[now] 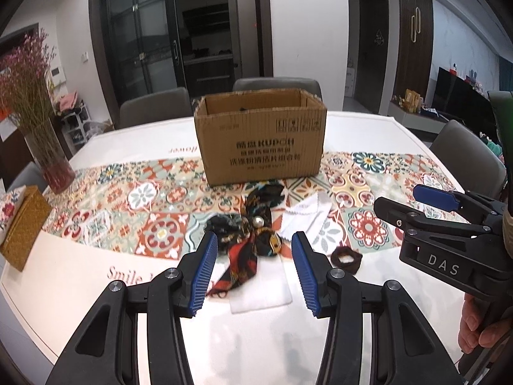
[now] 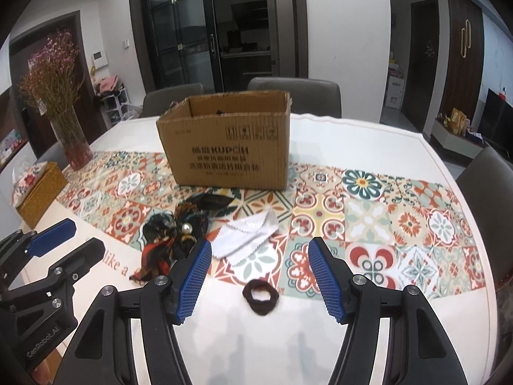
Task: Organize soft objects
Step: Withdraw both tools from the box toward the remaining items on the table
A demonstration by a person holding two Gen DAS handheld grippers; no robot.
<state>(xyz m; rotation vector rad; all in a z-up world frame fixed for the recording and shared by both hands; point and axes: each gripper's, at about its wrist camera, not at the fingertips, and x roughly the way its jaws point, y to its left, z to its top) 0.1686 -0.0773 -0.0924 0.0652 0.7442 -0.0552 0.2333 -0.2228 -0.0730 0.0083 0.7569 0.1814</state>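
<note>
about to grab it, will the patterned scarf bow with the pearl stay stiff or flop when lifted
The patterned scarf bow will probably flop: its fabric tails lie limp and crumpled on the table. It looks light, so it should lift easily. The pearl may make the knot hang lowest if the left gripper pinches a tail.

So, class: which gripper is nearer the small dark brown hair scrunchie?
Right. The right gripper frames the scrunchie between its open fingers; the left gripper sits off to its left, over the patterned bow.
</note>
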